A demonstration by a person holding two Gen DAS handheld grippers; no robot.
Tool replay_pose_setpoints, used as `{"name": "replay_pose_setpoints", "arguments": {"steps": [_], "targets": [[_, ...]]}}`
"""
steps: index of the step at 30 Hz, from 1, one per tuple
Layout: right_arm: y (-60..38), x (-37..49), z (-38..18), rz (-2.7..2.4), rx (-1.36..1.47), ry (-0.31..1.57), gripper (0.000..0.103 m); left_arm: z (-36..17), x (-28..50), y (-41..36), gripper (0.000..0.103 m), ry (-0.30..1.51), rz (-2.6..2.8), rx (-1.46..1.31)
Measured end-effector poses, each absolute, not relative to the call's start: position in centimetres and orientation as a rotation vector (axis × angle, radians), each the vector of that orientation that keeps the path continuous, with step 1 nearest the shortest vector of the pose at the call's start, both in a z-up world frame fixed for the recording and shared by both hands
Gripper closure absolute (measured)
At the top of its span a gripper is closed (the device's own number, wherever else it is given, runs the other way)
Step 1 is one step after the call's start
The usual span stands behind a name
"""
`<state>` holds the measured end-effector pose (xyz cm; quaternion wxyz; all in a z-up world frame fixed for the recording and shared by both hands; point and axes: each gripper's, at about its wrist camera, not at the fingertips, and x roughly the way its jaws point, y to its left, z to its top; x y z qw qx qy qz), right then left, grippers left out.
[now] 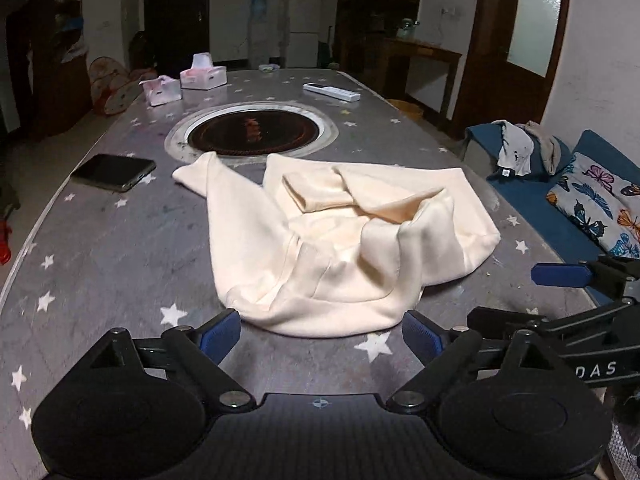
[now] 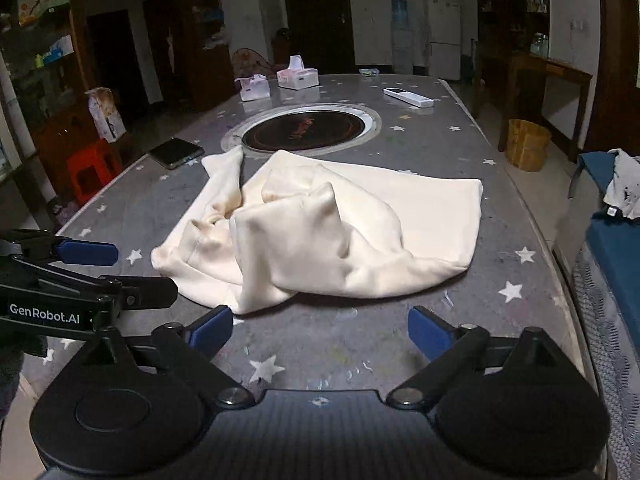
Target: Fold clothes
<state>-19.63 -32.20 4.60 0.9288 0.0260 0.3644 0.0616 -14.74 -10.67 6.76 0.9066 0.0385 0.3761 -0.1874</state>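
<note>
While hovering low over the near edge of the table [image 1: 100, 248], left gripper [image 1: 322, 330] with jaws spread wide and nothing between the blue pads [image 1: 220, 334]. Same for the right gripper [image 2: 320, 328]: fingers apart, empty, held just short of the cloth. Side by side, both pointing the same way, likely so that each can reach its own end of the near hem.

Just ahead, a cream garment [image 1: 336, 240], rumpled and loosely heaped on the grey star-printed tabletop. One long sleeve or leg [image 1: 212, 184] trailing off toward the far left; a cuff [image 1: 312, 190] lying doubled over on top; the right side [image 2: 440, 216] spread flatter, the near left bunched into ridges. No neat fold to be seen, so by judgement still in need of flattening and folding. Nearest hem almost touching the left gripper's pads, a sensible spot for a pinch.

Further out, a round inset hotplate [image 1: 256, 132] just beyond the garment, its rim partly covered by the cloth's far edge. To the left, a dark phone [image 1: 114, 172], near the sleeve but apart from it. At the far end, two tissue boxes [image 1: 202, 76] and a white remote [image 1: 332, 92], well clear. Off the table to the right, a blue sofa [image 1: 560, 224] with more clothes [image 1: 520, 148] draped on it, possibly waiting their turn.
</note>
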Motion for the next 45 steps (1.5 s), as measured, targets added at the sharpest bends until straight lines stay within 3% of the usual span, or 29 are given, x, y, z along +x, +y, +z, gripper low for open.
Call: {"name": "replay_pose_setpoints", "arguments": {"steps": [45], "targets": [[-31.4, -19.7, 4.8, 0.12, 0.095, 0.75, 0.004, 6.1, -14.1, -10.4, 0.005, 0.828, -0.306, 0.056]]}}
